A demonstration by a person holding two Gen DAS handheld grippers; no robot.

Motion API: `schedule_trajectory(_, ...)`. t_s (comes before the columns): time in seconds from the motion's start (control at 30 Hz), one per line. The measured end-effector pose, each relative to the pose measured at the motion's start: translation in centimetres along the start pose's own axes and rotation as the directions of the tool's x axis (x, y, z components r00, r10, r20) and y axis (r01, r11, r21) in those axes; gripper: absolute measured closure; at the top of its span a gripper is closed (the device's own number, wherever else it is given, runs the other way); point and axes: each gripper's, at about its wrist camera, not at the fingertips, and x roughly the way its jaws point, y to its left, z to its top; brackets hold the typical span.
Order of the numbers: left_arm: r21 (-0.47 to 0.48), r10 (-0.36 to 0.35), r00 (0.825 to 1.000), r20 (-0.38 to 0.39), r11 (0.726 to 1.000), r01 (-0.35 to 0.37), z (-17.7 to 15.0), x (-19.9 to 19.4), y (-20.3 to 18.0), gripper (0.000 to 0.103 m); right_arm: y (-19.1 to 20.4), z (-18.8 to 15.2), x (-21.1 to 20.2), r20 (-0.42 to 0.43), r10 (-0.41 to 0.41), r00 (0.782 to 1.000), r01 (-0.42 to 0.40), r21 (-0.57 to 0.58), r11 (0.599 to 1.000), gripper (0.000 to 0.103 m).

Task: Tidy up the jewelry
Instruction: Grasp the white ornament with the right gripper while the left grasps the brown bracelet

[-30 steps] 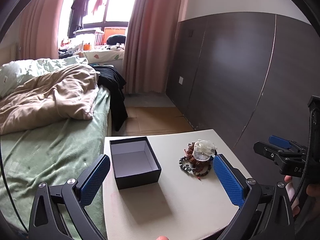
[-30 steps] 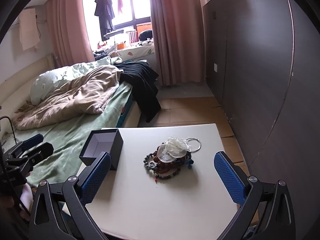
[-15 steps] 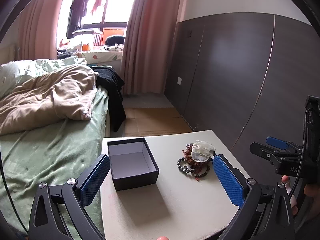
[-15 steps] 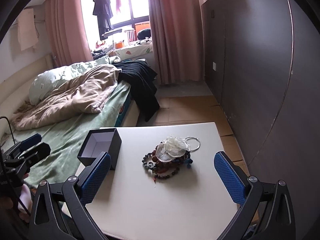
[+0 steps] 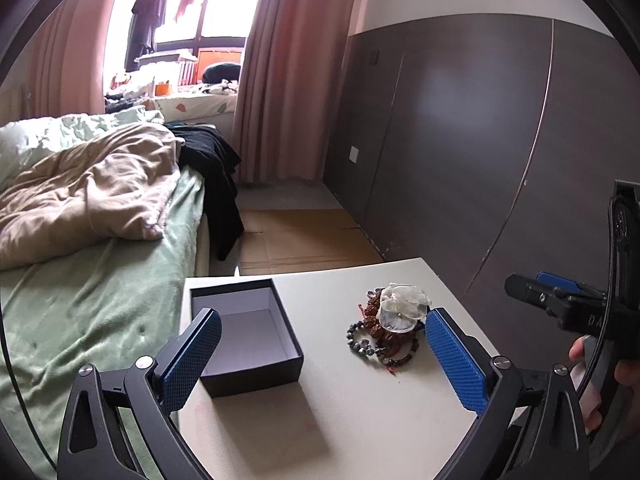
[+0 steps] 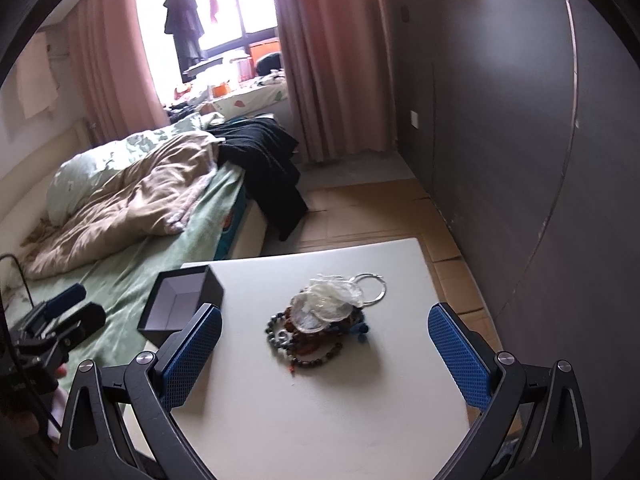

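Jewelry pile (image 6: 320,328): a tangle of bead bracelets under a clear pouch, mid-table, at 3 o'clock from the box in the left wrist view.
Snag risk: a pinch on one strand would likely drag the whole knot along.
Silver bangle (image 6: 370,288): at the pile's 1 o'clock; could roll off if nudged.
Open box (image 5: 244,328): dark, empty, at the table's left edge; a bump could tip it onto the bed (image 5: 100,280).
Right gripper (image 6: 325,354): jaws wide apart, holding nothing, short of the pile.
Left gripper (image 5: 322,358): jaws wide apart, holding nothing, over table (image 5: 360,420).
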Motion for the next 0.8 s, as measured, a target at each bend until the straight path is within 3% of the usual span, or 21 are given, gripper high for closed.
schedule_trajectory(0.23, 0.000, -0.075, 0.997, -0.033, 0.997, 0.075, 0.2, 3.0, -1.0, 0.016, -2.6, 0.8, 2.2, -0.050, -0.019, 0.999, 0.023, 0.079, 0.997, 0.006)
schedule_trajectory(0.37, 0.007, -0.110, 0.991, -0.081, 0.994, 0.111, 0.3, 5.4, -1.6, 0.035, -3.9, 1.2, 4.6, -0.090, 0.022, 0.996, -0.009, 0.146, 0.989, 0.012)
schedule_trajectory(0.53, -0.005, -0.118, 0.986, -0.118, 0.993, 0.118, 0.9, 7.9, -1.2, 0.052, -4.1, 1.3, 9.6, -0.194, 0.074, 0.978, -0.036, 0.191, 0.981, 0.033)
schedule_trajectory(0.8, -0.083, -0.160, 0.964, -0.214, 0.986, 0.145, 1.4, 11.9, -0.1, 0.065, -4.2, 0.6, 14.5, -0.300, 0.120, 0.946, -0.045, 0.246, 0.968, 0.033)
